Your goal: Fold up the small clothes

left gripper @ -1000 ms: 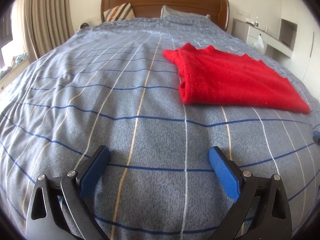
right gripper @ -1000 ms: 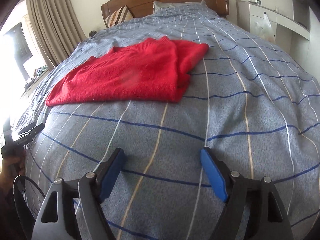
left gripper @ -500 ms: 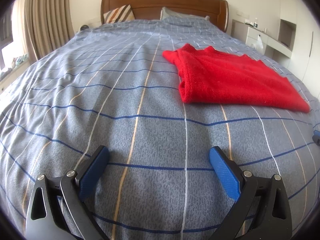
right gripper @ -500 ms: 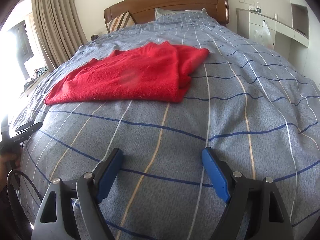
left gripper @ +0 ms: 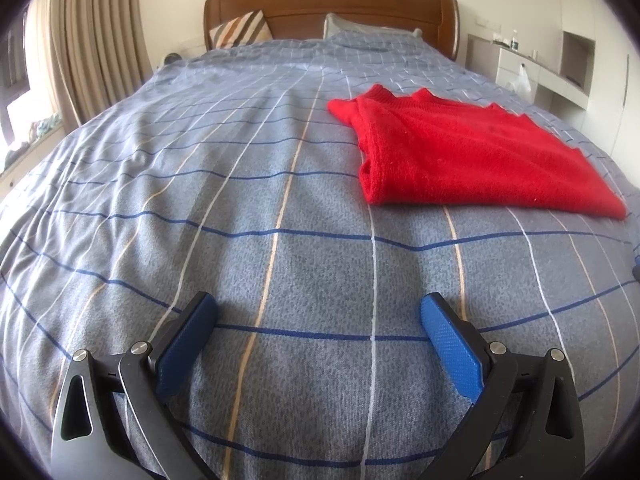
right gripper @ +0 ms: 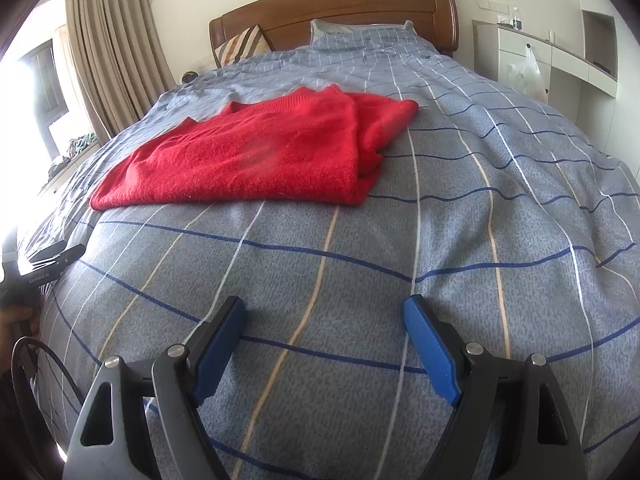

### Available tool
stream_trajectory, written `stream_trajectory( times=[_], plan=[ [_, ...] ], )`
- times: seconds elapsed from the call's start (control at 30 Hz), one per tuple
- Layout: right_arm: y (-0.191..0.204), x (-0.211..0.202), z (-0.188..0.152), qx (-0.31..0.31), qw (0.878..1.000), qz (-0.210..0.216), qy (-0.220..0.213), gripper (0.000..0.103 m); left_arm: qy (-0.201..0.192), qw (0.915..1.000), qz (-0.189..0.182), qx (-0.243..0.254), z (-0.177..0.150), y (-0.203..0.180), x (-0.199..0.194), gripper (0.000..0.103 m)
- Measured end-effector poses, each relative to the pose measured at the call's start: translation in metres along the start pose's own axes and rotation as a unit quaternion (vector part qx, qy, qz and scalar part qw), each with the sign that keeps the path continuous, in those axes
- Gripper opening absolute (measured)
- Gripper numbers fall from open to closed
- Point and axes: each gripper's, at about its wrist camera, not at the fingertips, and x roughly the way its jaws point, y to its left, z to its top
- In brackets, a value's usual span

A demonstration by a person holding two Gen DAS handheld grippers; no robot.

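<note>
In the left wrist view, the left gripper (left gripper: 318, 320) hangs over bare bedding with its blue pads spread wide and nothing between them. The red sweater (left gripper: 464, 152) lies flat on the blue checked duvet (left gripper: 200, 200), ahead of the claw and off to its right, well apart from the pads. Its long axis runs crosswise, left to right, with the ribbed collar along the far edge toward the wooden headboard (left gripper: 332, 4). The bulky folded edge sits at the garment's left end, the end nearest this claw.

In the right wrist view, the right gripper (right gripper: 324, 328) is likewise wide open and empty above the duvet (right gripper: 500, 220). Here the sweater (right gripper: 256, 152) lies ahead and to the left, its long axis again crosswise. The doubled end, probably tucked sleeves though the layers are hard to separate, lies on the right, almost straight ahead of this claw. Neither claw looks clearly nearer; each faces one end, which suits a two-handed fold across the length.
</note>
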Motion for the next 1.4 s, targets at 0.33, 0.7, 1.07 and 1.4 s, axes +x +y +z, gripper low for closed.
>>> stream_trajectory(
  times=[0.33, 0.7, 1.07, 1.4],
  plan=[
    [0.003, 0.001, 0.0, -0.005, 1.0, -0.007, 0.001, 0.081, 0.0, 1.0, 0.001, 0.001, 0.0, 0.0, 0.0, 0.102],
    [-0.072, -0.009, 0.087, 0.184, 0.976, 0.113, 0.024, 0.083, 0.055, 0.9939, -0.081, -0.05, 0.01, 0.029, -0.019, 0.101],
    [-0.06, 0.11, 0.142, 0.236, 0.956, 0.119, 0.129, 0.05, -0.008, 0.9969, -0.069, -0.036, -0.025, 0.024, -0.026, 0.102],
    [0.092, 0.087, 0.225, 0.162, 0.959, 0.218, 0.085, 0.011, -0.005, 0.9947, -0.087, -0.055, -0.021, 0.032, -0.025, 0.102]
  ],
)
